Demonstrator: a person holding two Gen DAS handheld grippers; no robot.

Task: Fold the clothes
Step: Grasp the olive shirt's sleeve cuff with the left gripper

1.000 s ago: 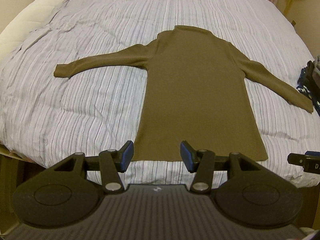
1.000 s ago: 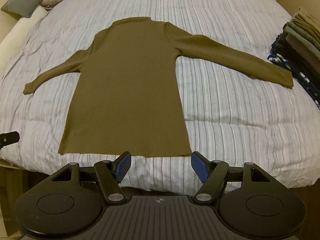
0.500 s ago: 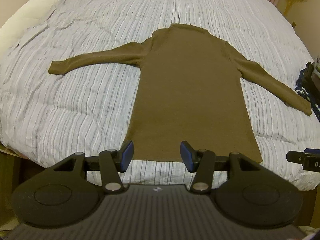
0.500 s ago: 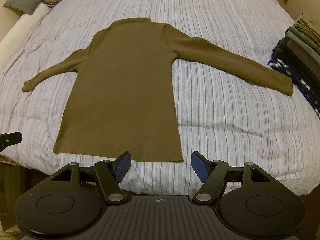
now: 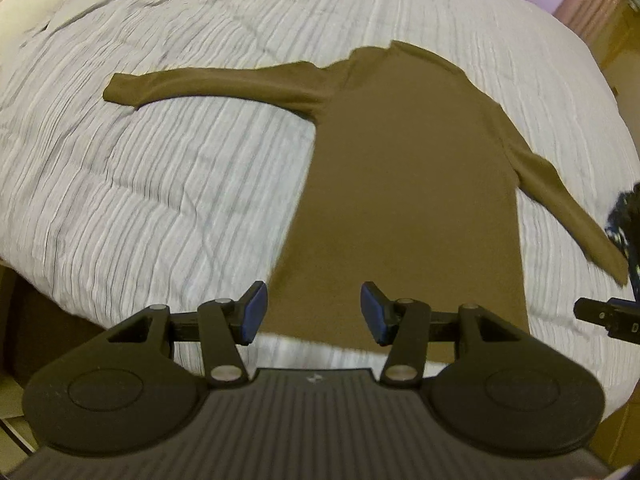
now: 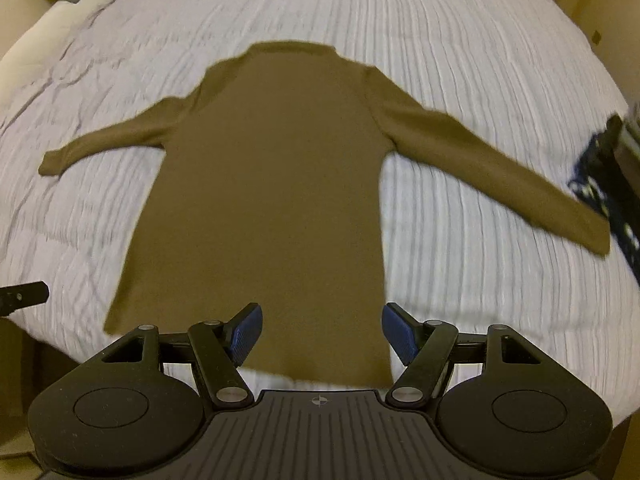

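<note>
Olive-brown long-sleeved top (image 5: 408,184) lies flat on the bed, on a white striped duvet (image 5: 160,200), collar away from me, both sleeves spread out to the sides.

Left gripper (image 5: 314,312): jaws spread wide, nothing between them, held over the hem's left portion; whether they touch the cloth I cannot tell. Right gripper (image 6: 322,334): jaws released too, empty, over the hem's right portion (image 6: 320,368), the side seam near the right pad.

Hem runs close to the near edge of the bed. Broad bare duvet left of the left sleeve and beyond the collar. The right cuff ends just beside a stack of folded dark clothes (image 6: 608,184). Both views blurred.
</note>
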